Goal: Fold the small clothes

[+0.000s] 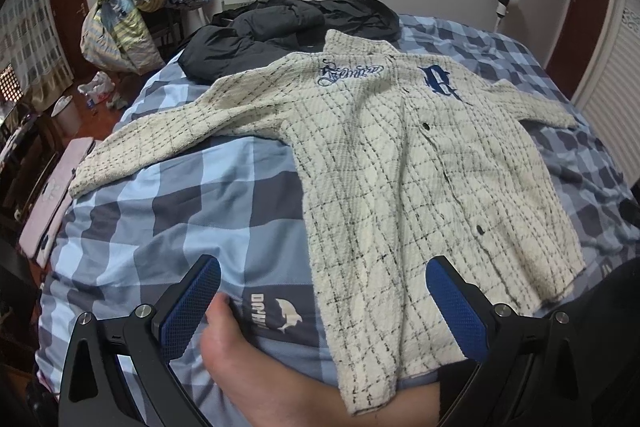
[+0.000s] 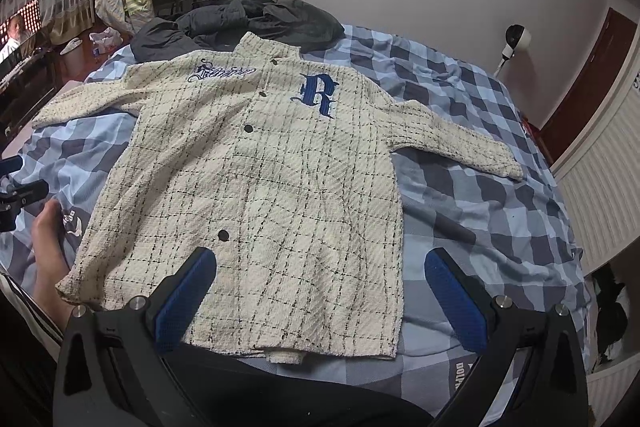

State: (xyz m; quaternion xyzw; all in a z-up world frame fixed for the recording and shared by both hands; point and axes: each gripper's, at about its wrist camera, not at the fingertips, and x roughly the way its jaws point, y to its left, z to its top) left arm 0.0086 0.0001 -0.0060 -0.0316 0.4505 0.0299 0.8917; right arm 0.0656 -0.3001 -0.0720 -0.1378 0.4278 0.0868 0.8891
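Both claws stand with fingers apart, holding nothing: from the left wrist, the left claw [image 1: 324, 307] hangs over the bed's [image 1: 180, 195] near edge, one cream checked jacket [image 1: 420, 179] lying flat just ahead, its hem under the right finger, a bare foot [image 1: 248, 355] between the fingers. From the right wrist, the right claw [image 2: 320, 301] hovers over that jacket's [image 2: 272, 179] near hem, sleeves spread, one dark coat [image 2: 240, 19] bunched at the far edge.

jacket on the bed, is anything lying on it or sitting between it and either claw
Nothing visible does. The cream checked jacket lies spread flat, front up, on the blue checked bedspread with nothing on top. Both the left claw and right claw hang open over its hem. The dark coat lies behind the collar, out of the way.
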